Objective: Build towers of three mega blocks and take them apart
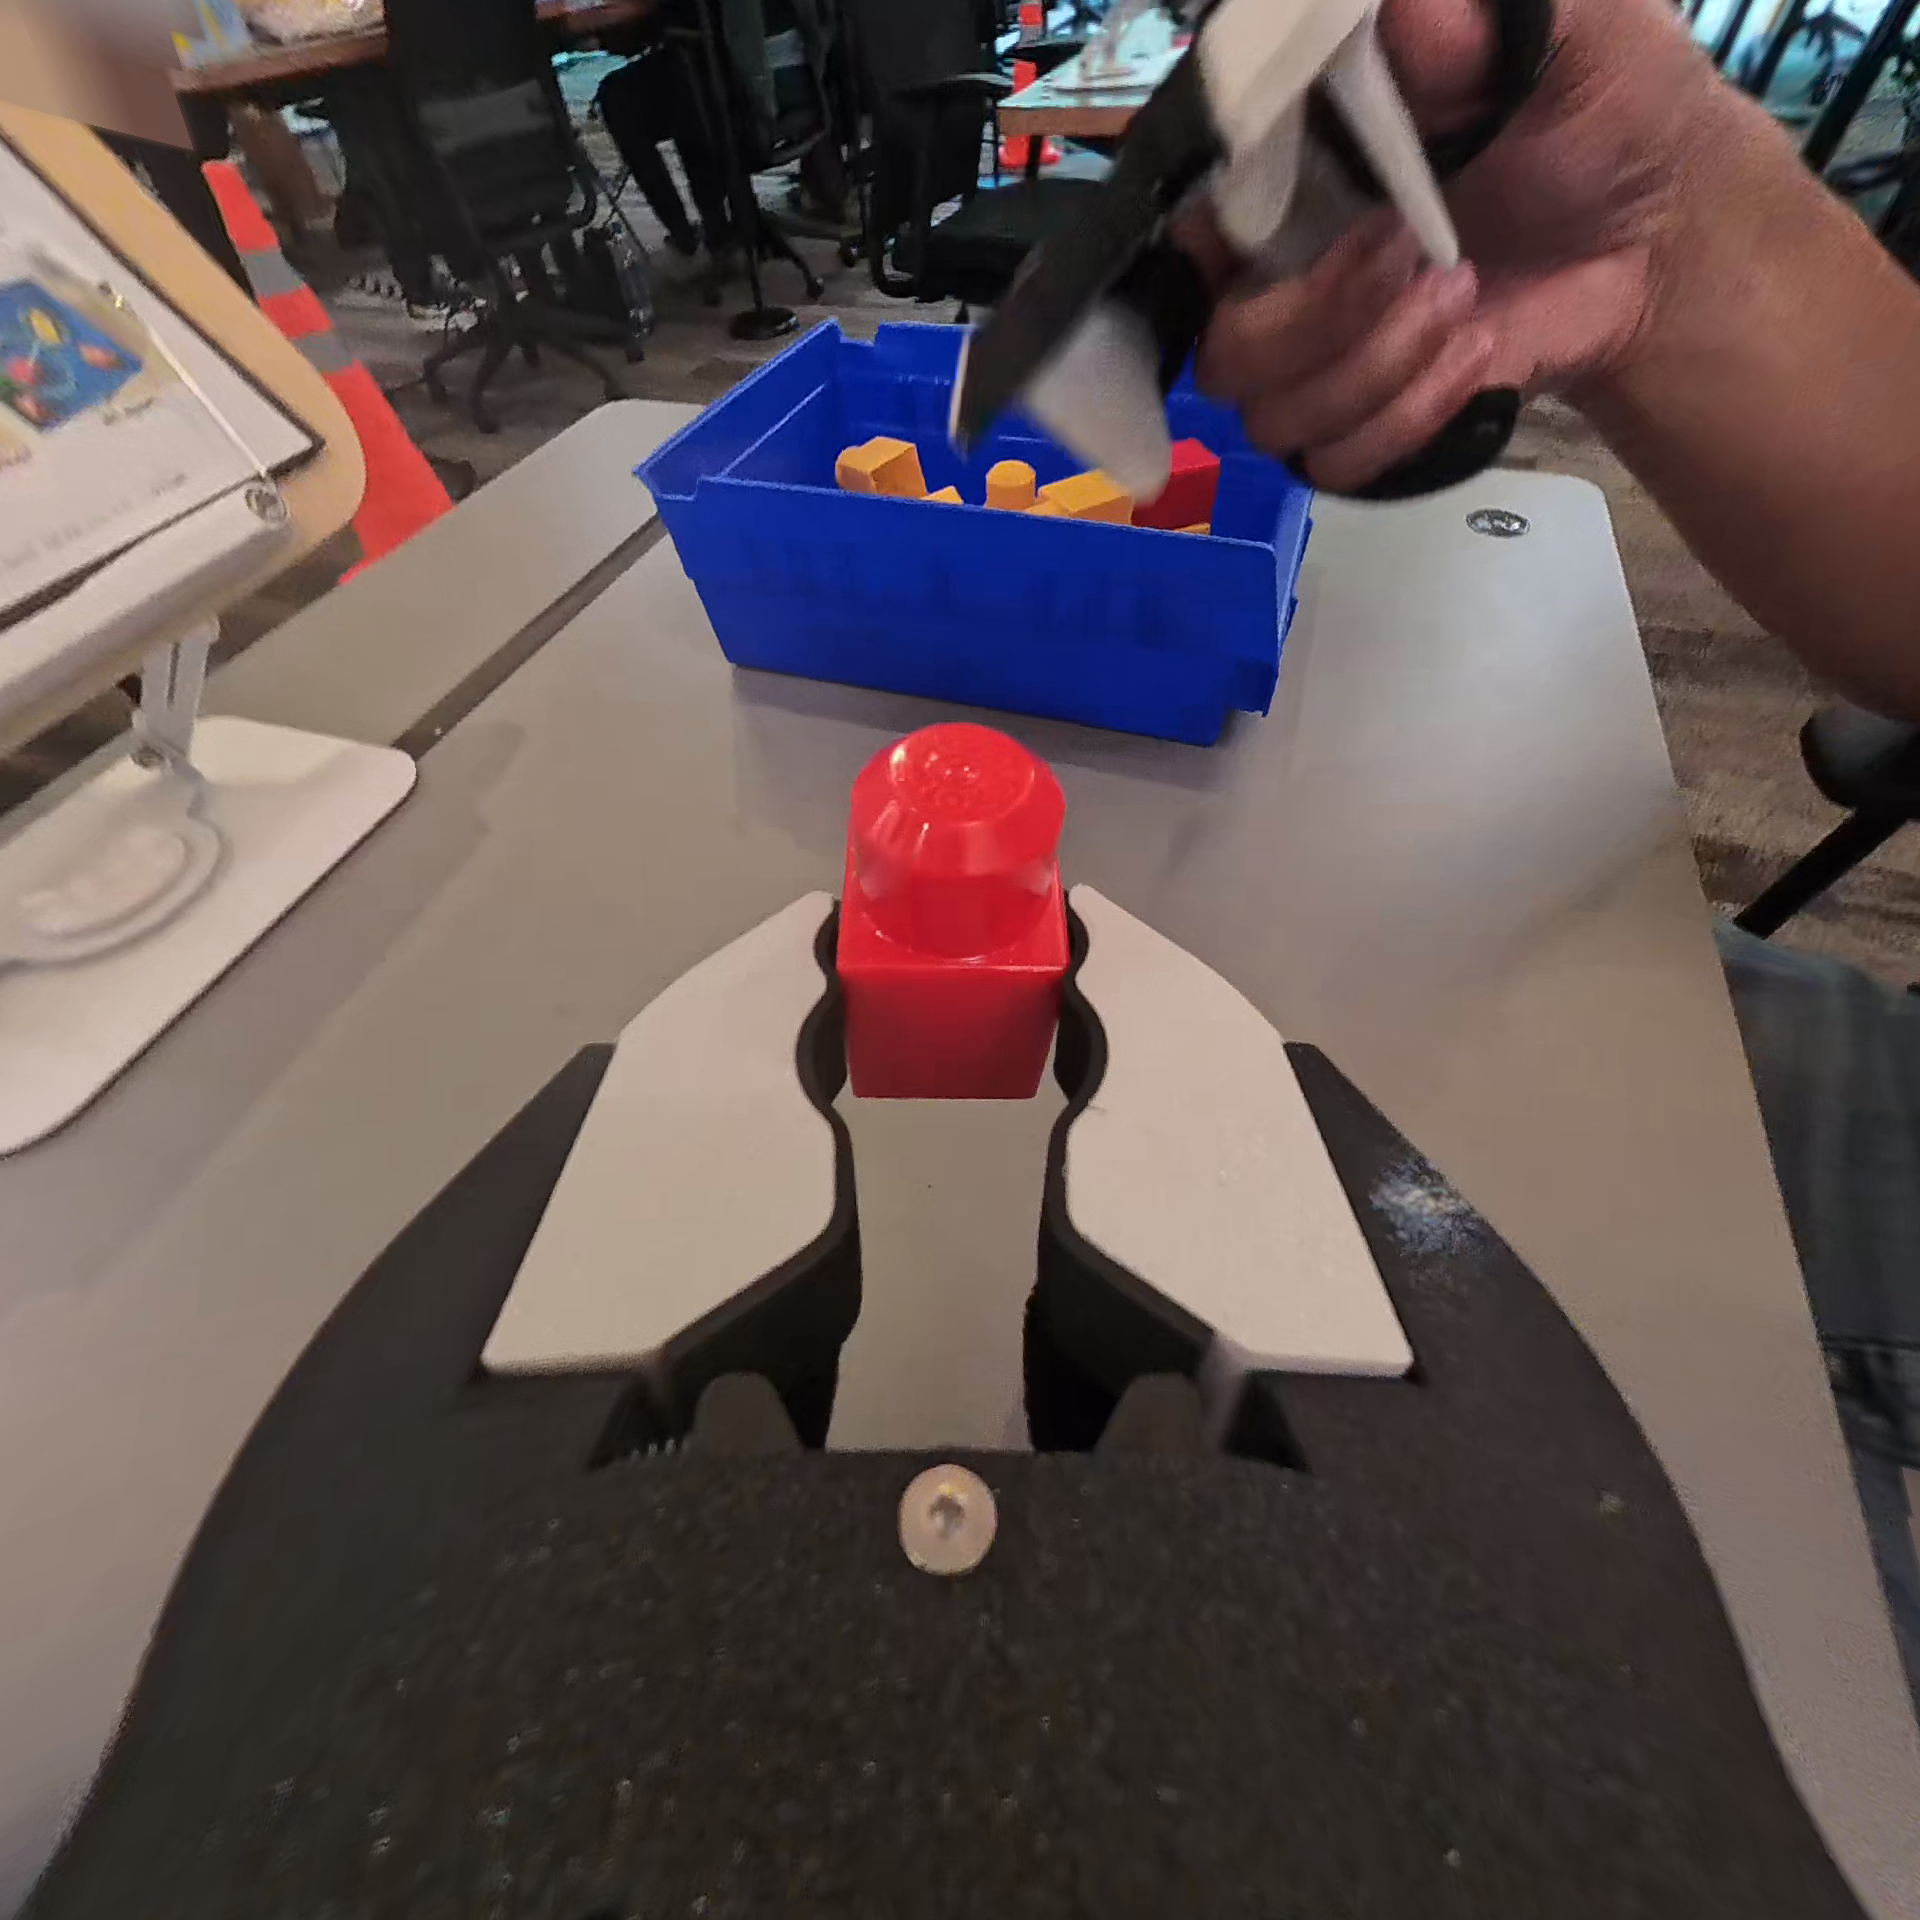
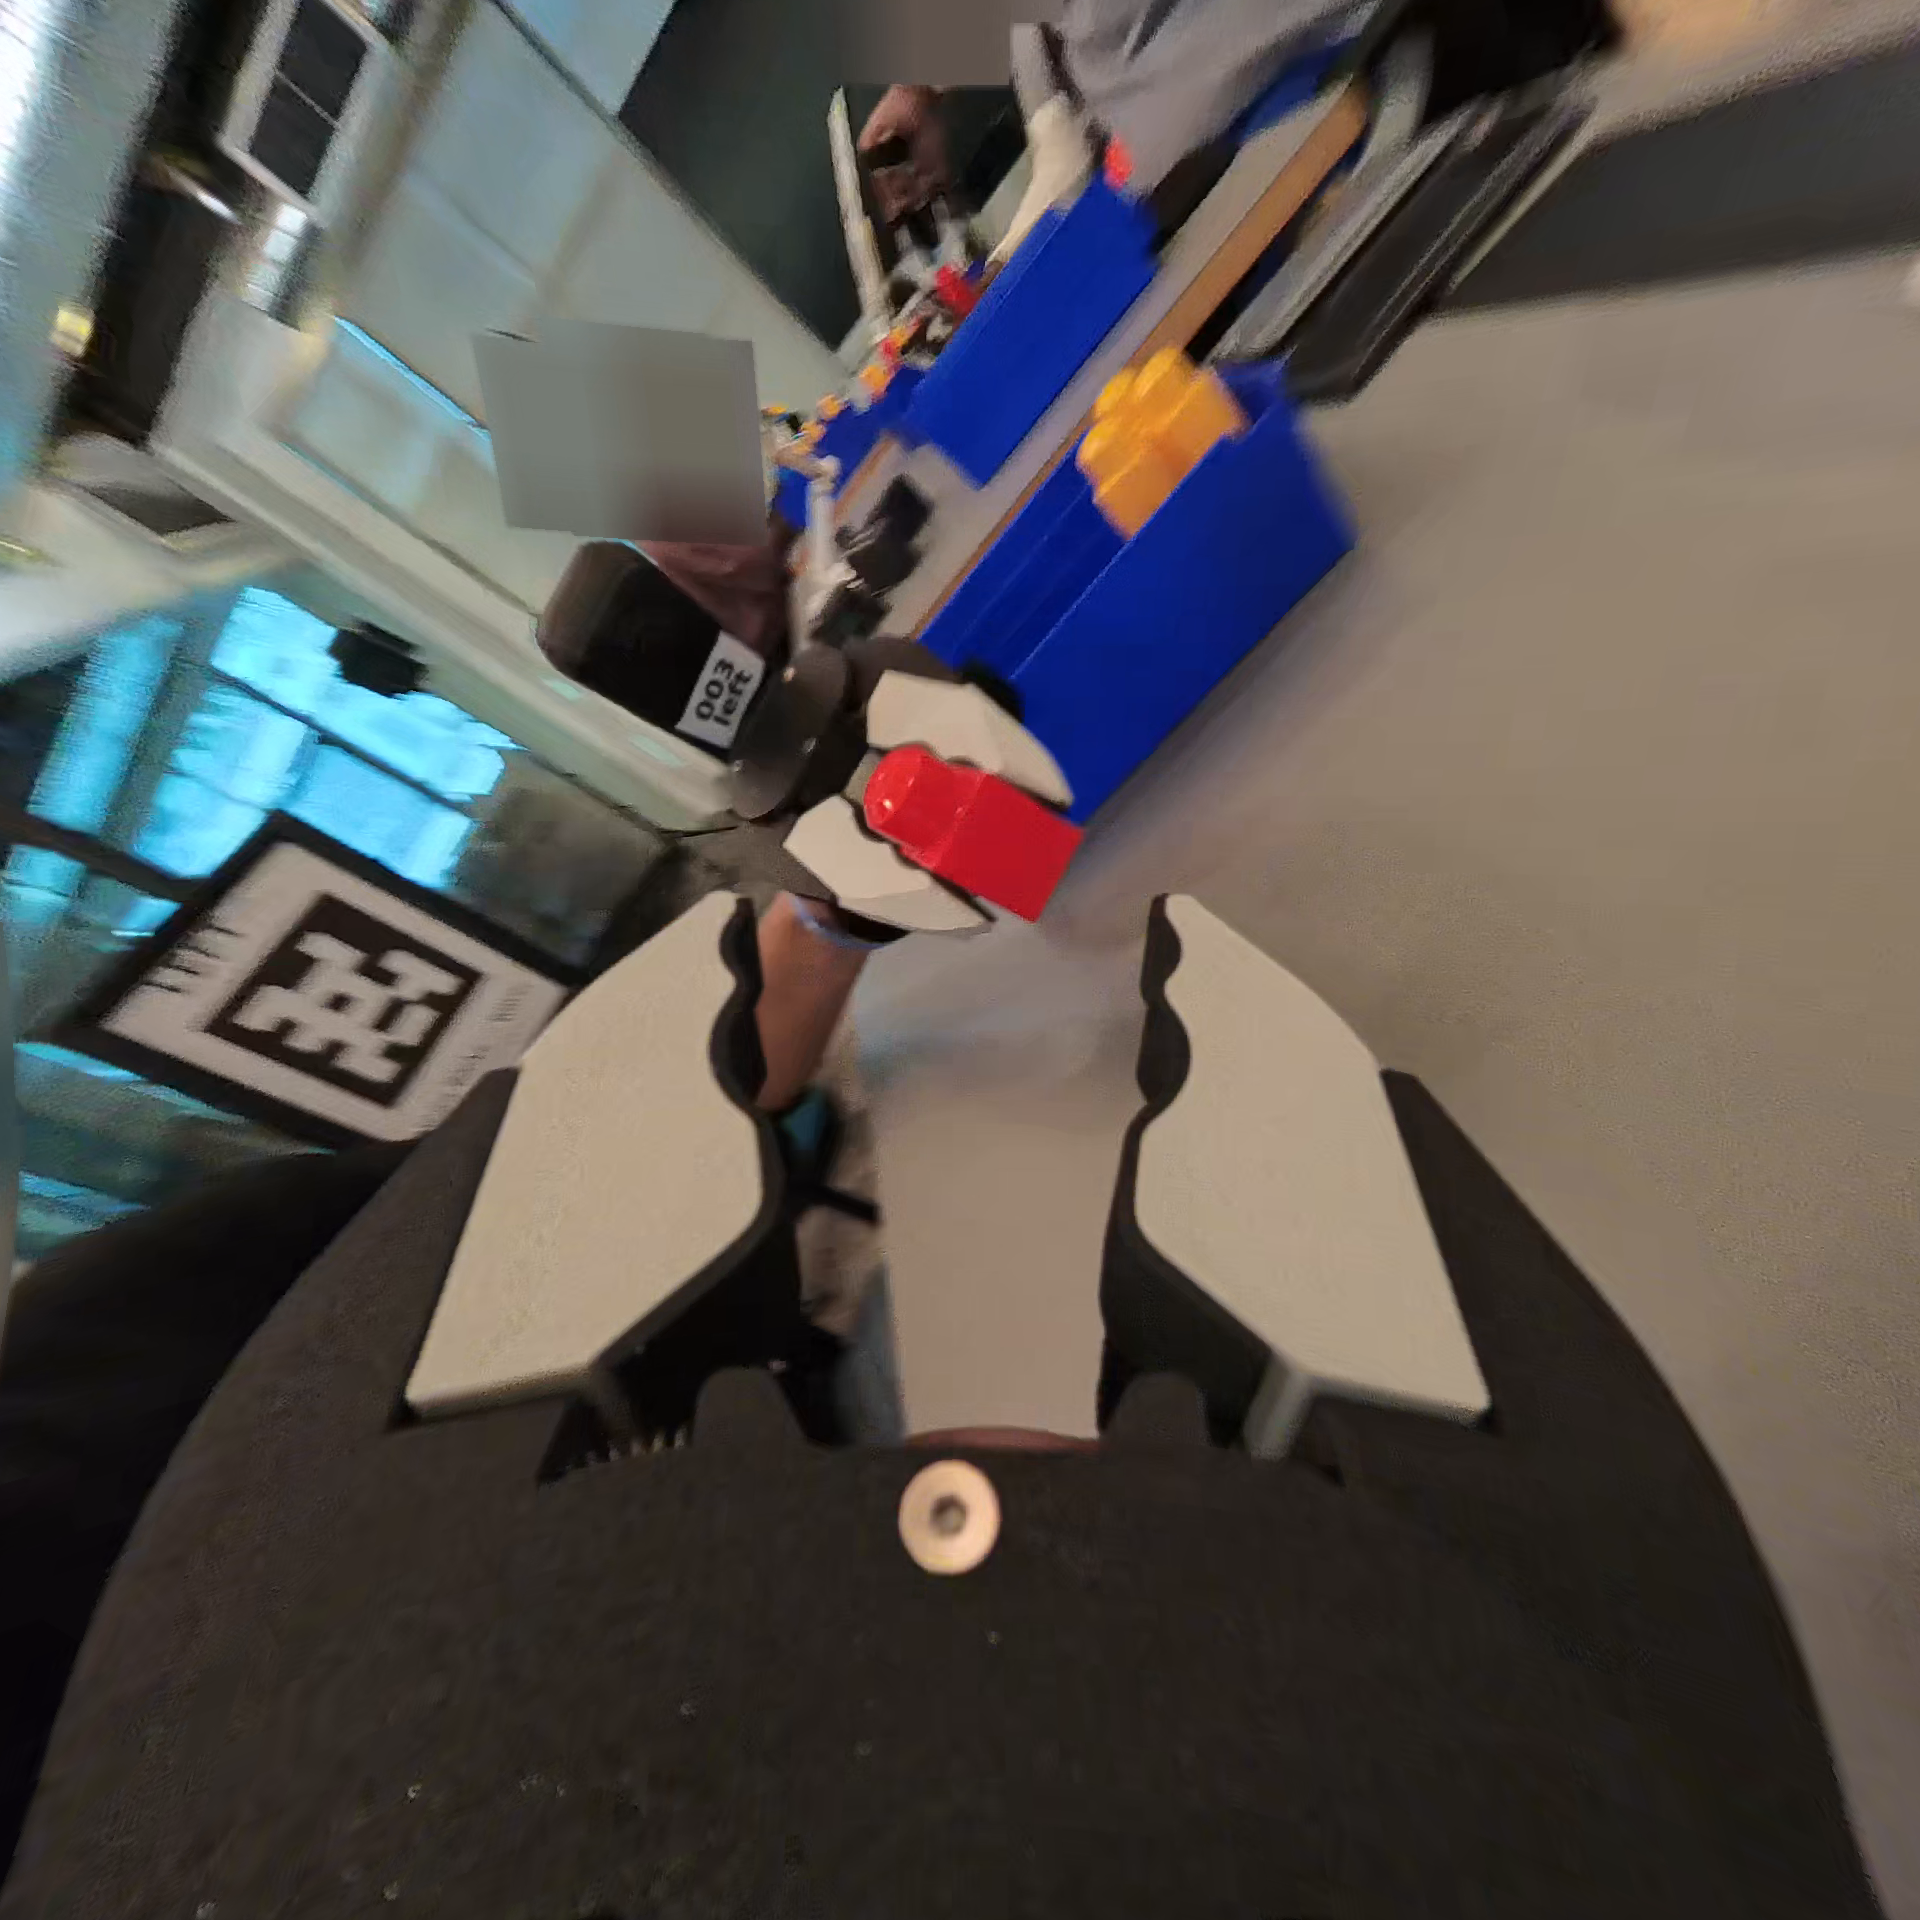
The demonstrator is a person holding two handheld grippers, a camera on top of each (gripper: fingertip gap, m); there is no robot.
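My left gripper is shut on a red mega block that stands upright on the grey table, its stud on top. The same block shows in the right wrist view, held between the left gripper's fingers. My right gripper is open and empty, rolled sideways, in the air a short way from the red block. In the left wrist view it hangs blurred over the blue bin, held by a hand. The bin holds several orange blocks and a red block.
A white document stand with a printed sheet sits at the table's left. An orange traffic cone stands on the floor behind it. Office chairs and desks fill the background. More blue bins stand farther off in the right wrist view. One gripper's finger ends stand about 9 centimeters off the other's.
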